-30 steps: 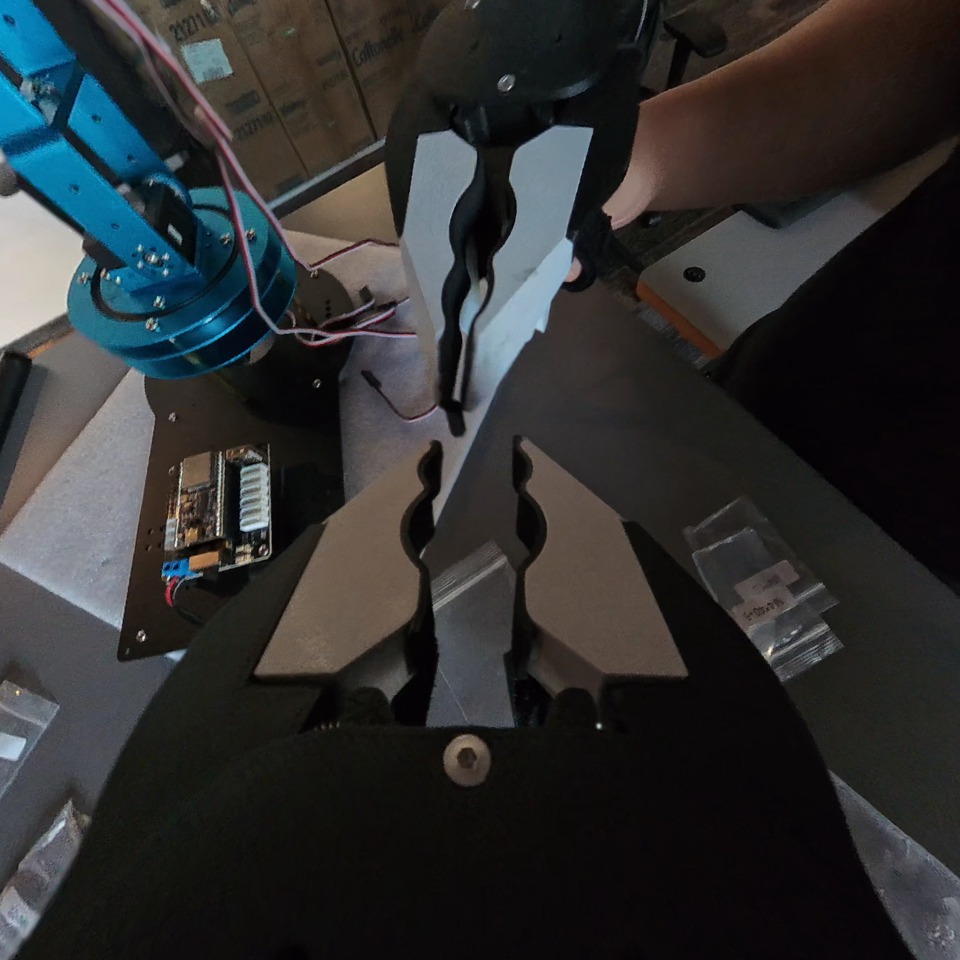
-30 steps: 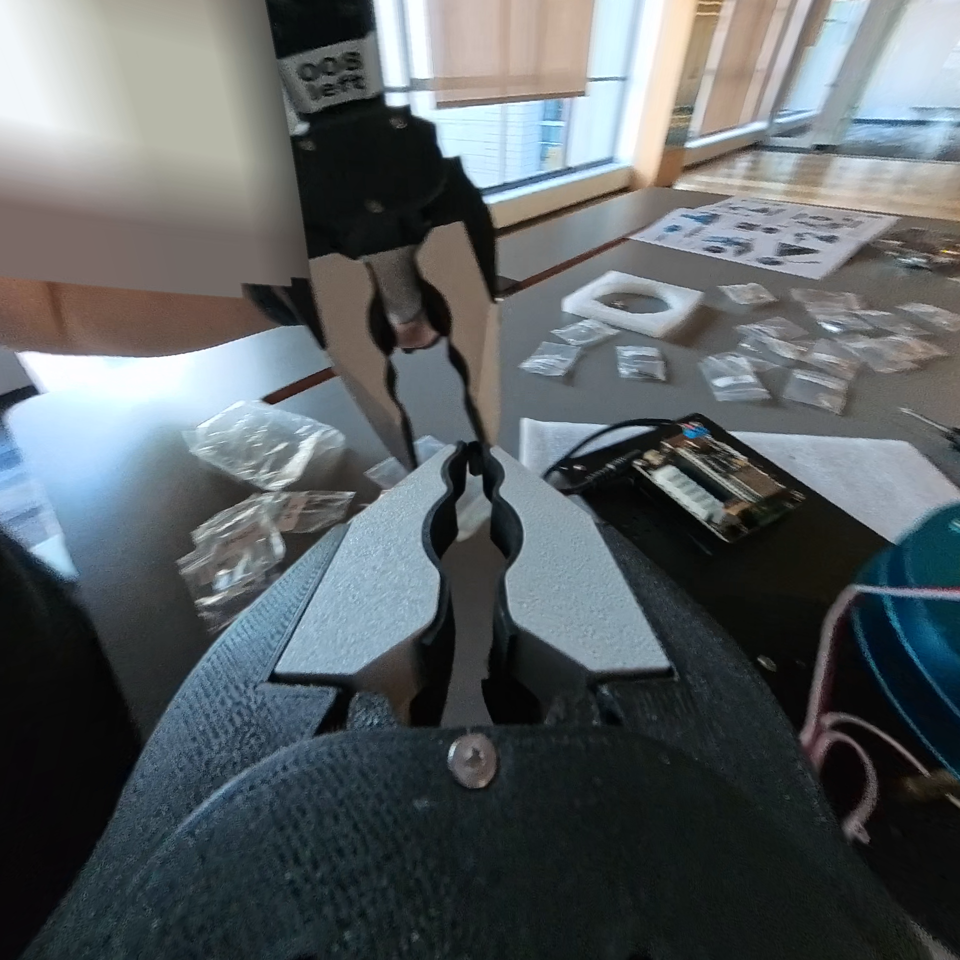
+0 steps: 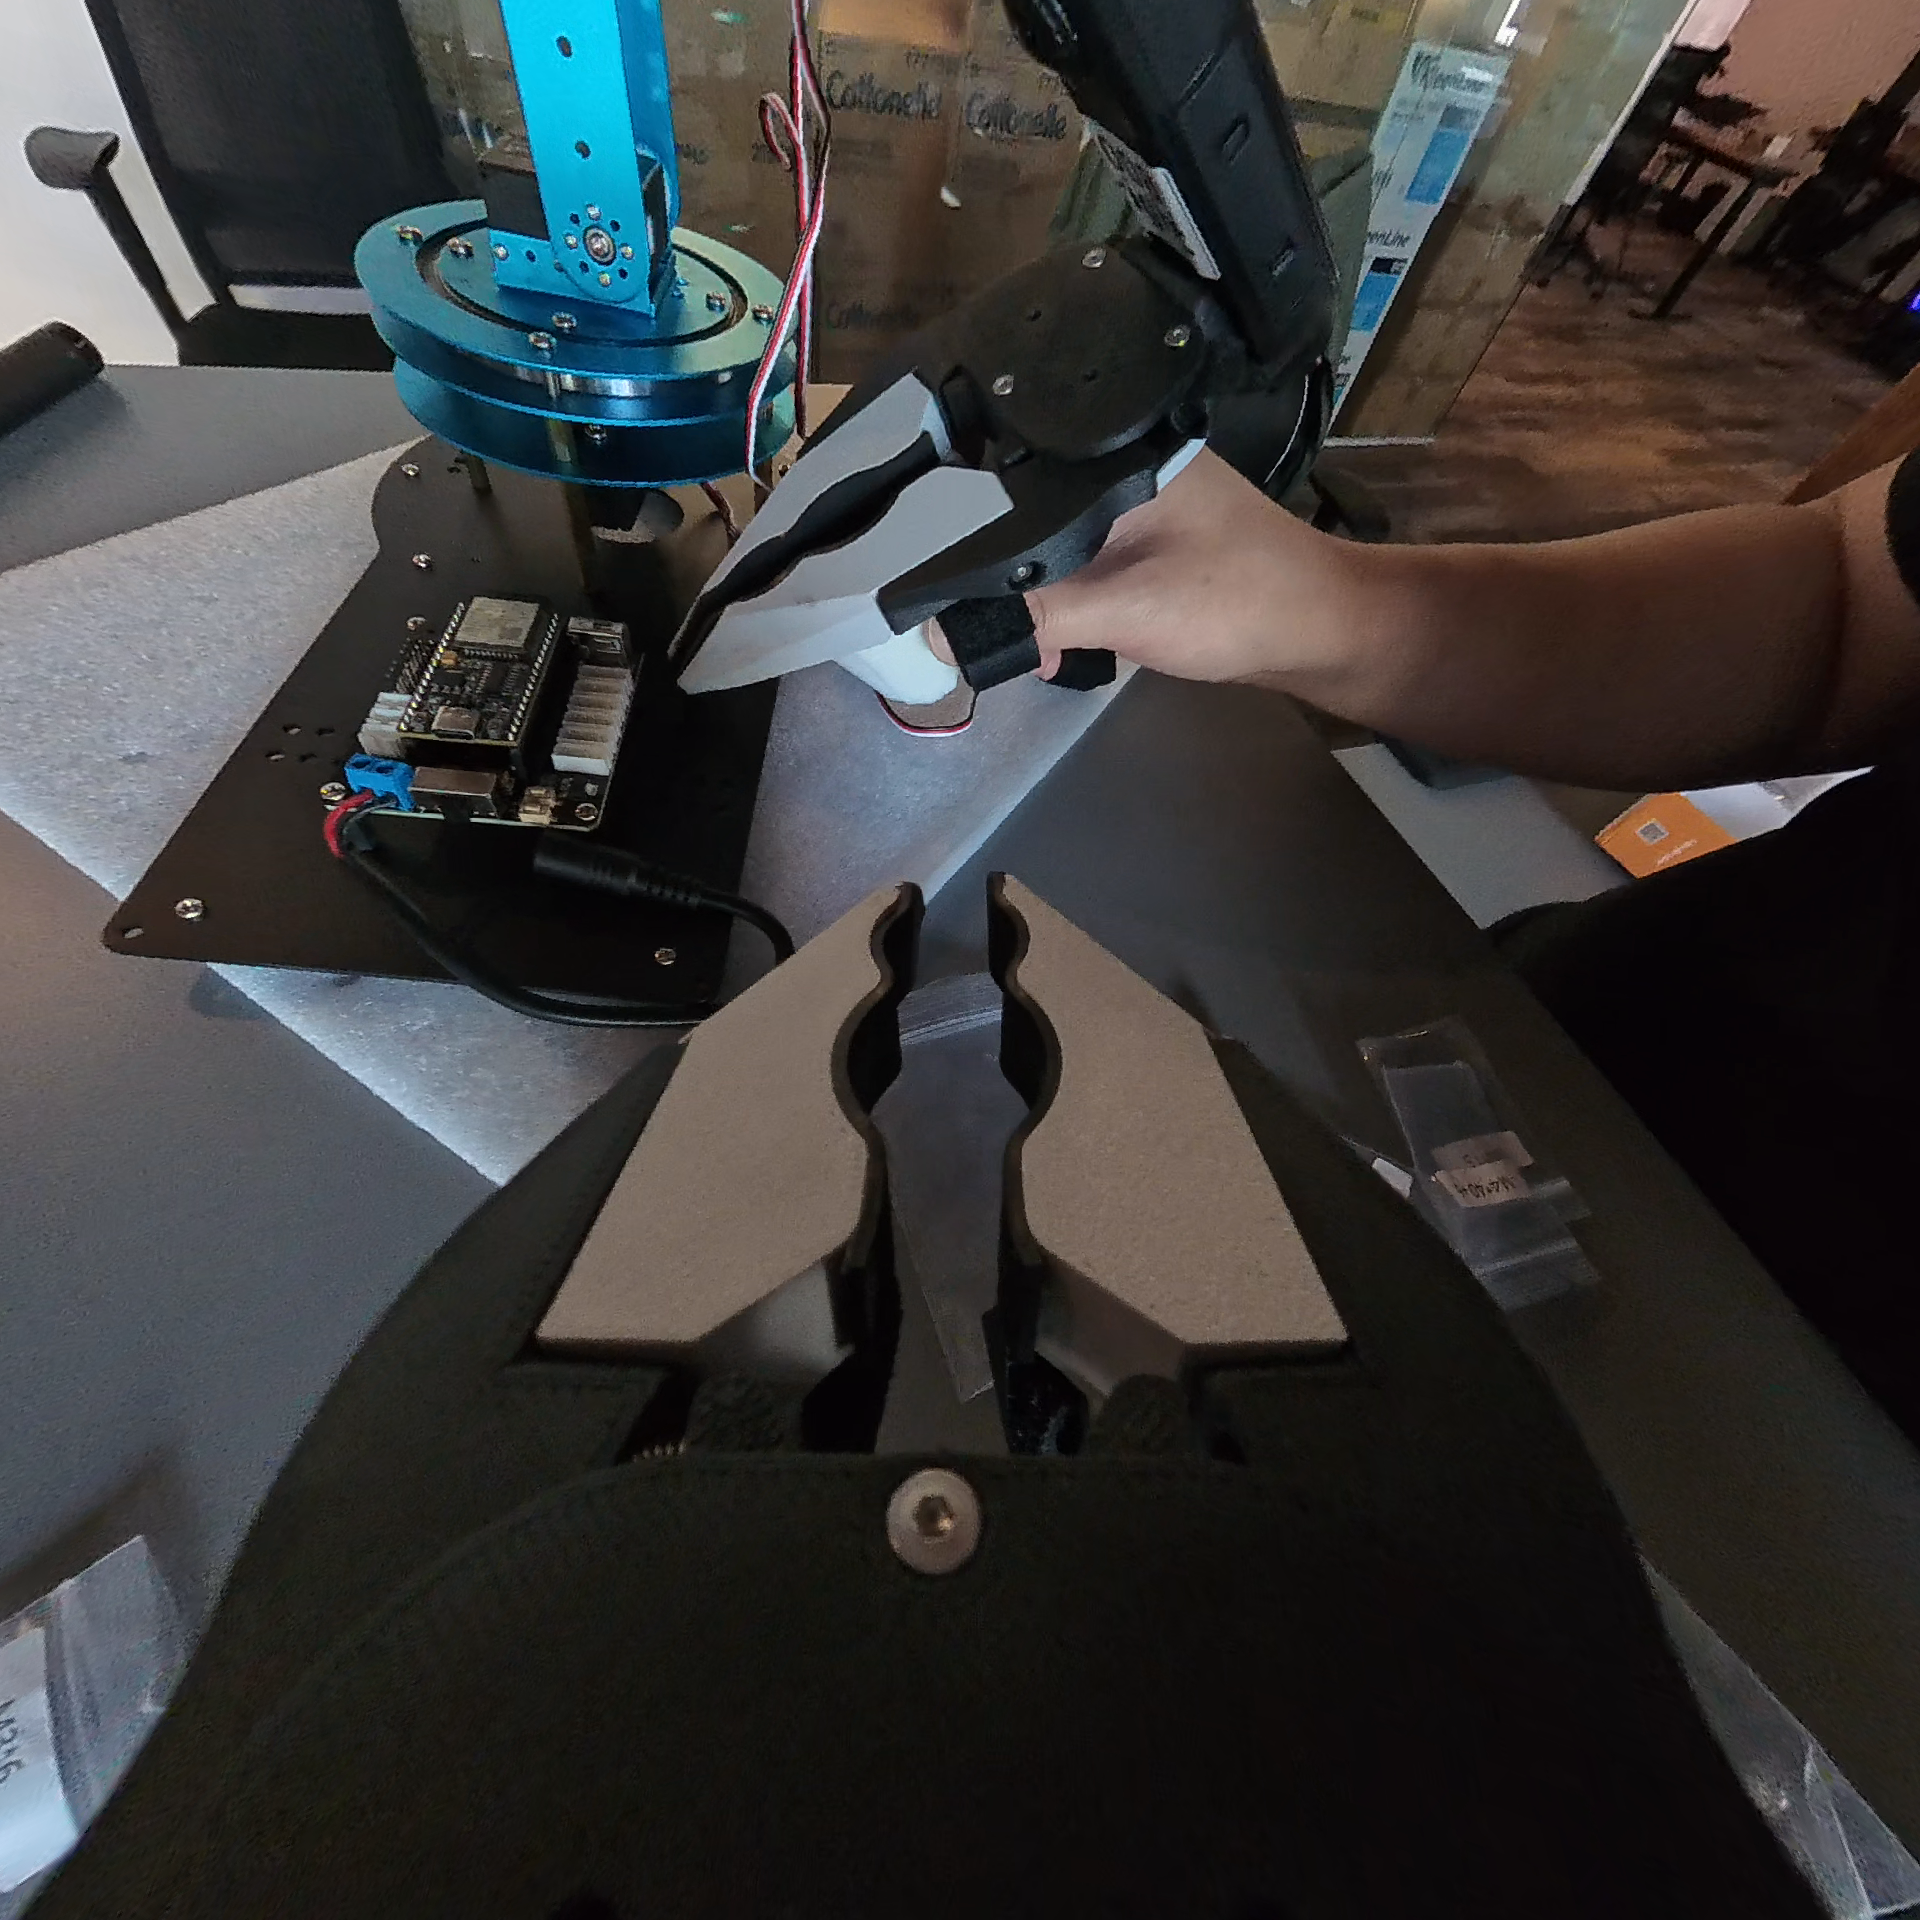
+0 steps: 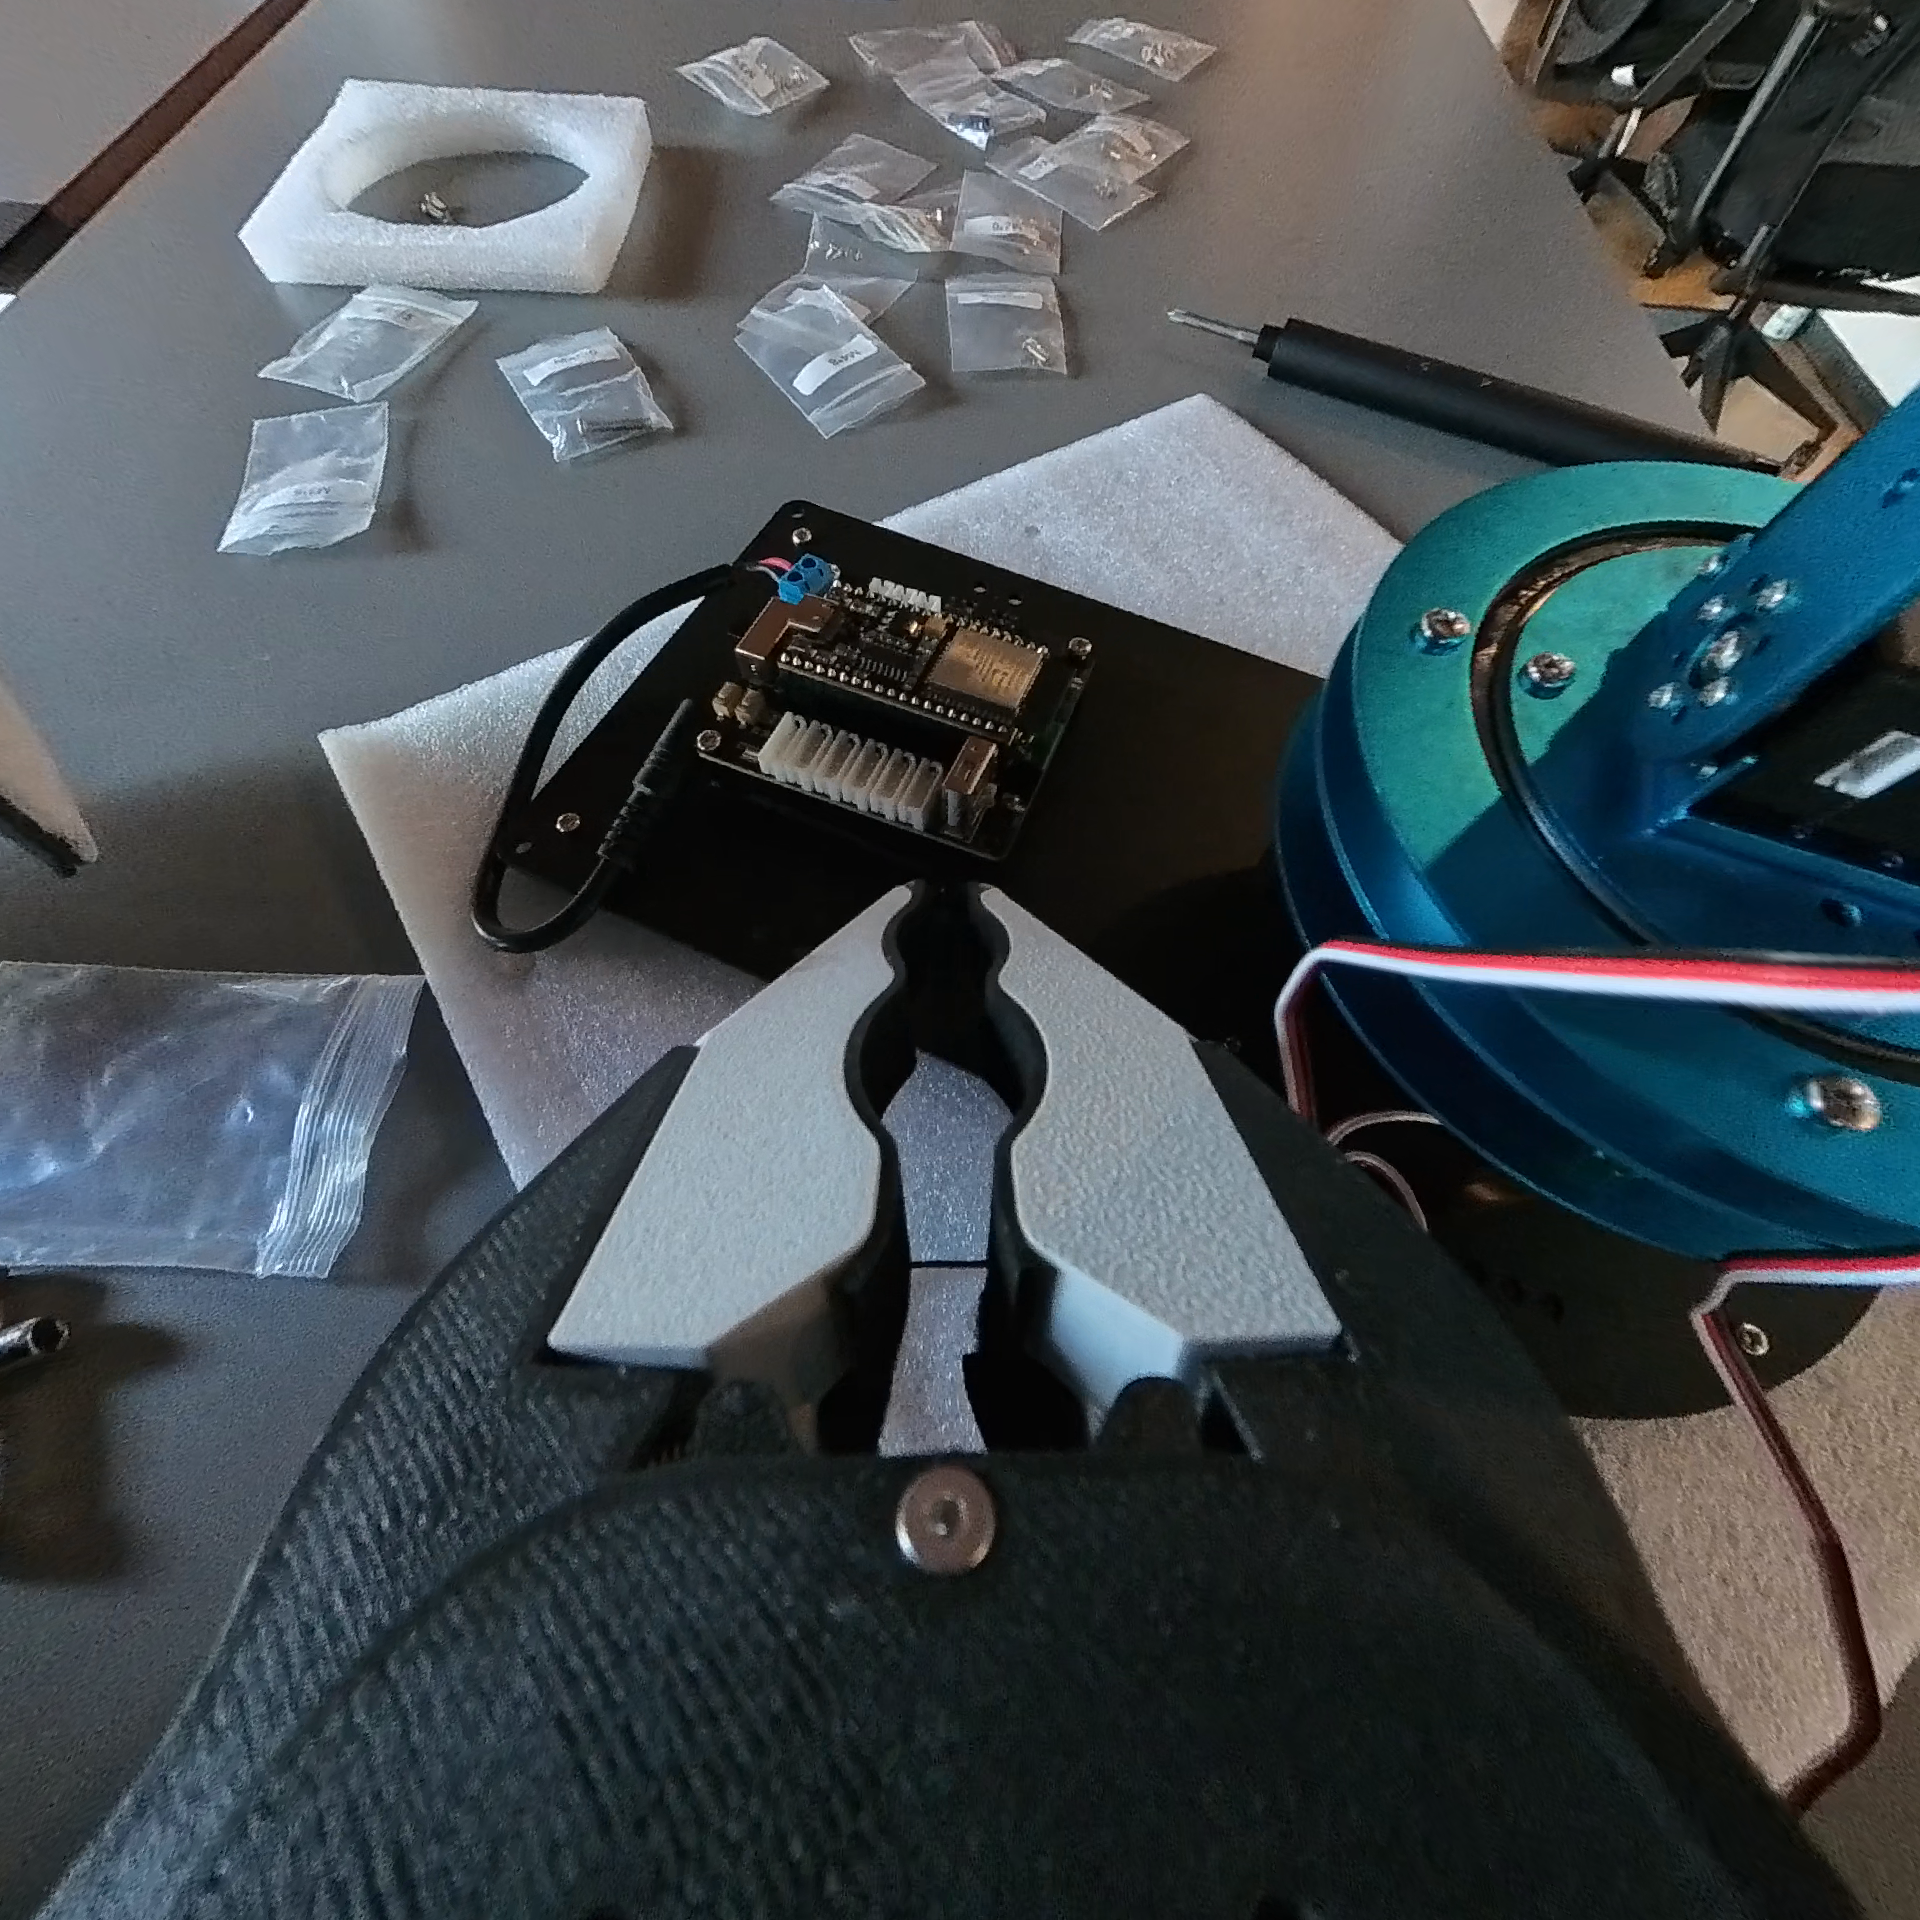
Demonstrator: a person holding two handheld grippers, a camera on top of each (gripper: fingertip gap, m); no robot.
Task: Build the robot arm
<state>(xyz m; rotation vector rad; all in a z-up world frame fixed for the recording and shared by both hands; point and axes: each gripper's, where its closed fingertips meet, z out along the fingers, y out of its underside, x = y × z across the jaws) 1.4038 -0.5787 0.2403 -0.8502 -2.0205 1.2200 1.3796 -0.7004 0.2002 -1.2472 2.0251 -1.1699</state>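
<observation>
Grey desk (image 4: 156, 644) carries foam sheet (image 4: 1143, 499) under a black baseplate (image 4: 1143, 727). Right gripper (image 4: 945, 904), slightly parted and empty, hovers just beside the controller board (image 4: 894, 707). Left gripper (image 3: 951, 904), narrowly parted, holds nothing, near the desk's front edge.

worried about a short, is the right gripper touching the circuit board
Apart: left wrist view shows bare black plate between right gripper tips and circuit board.
</observation>
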